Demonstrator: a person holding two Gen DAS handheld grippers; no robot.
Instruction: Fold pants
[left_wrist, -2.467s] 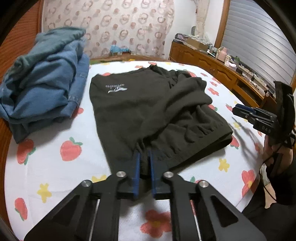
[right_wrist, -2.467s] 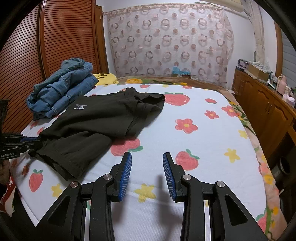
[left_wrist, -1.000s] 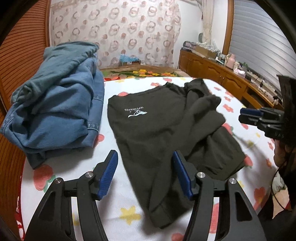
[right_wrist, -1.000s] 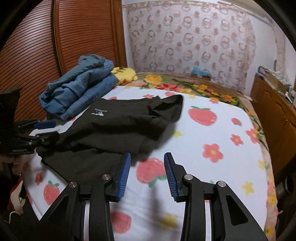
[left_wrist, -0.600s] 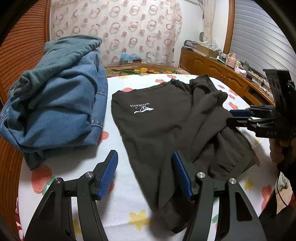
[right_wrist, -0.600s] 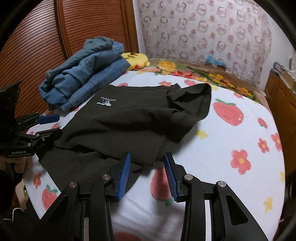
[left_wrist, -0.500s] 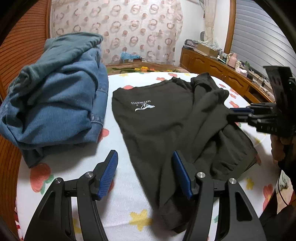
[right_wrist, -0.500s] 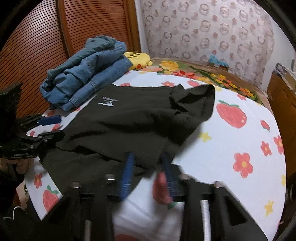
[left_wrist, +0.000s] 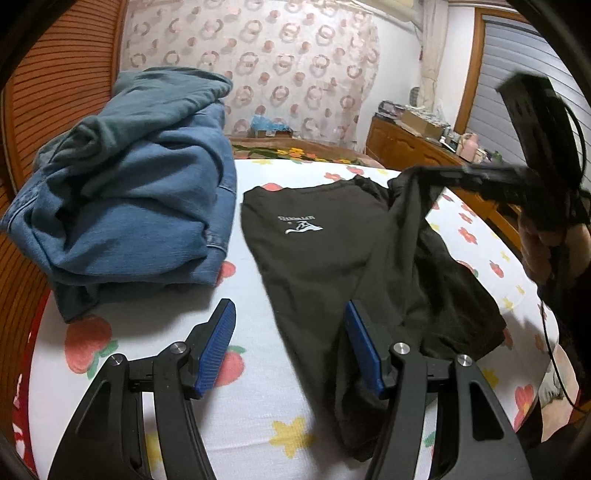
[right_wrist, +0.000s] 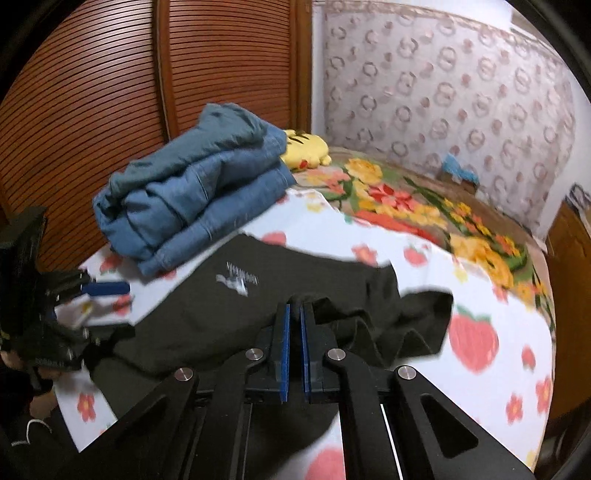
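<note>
Black pants (right_wrist: 317, 306) edge blurred in just-closed right tongs (right_wrist: 293, 314); left tongs (left_wrist: 288, 332) spread

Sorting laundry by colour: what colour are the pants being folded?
Black pants, with a small white logo; clearest in the left wrist view.

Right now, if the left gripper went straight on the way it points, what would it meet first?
Probably the black pants: the open left gripper aims down at their near edge on the bed sheet. Depth is unclear, so bare sheet might come first.

pants (left_wrist: 332, 258) on bed (left_wrist: 251, 402) | jeans pile (left_wrist: 129, 206) left of pants
</note>
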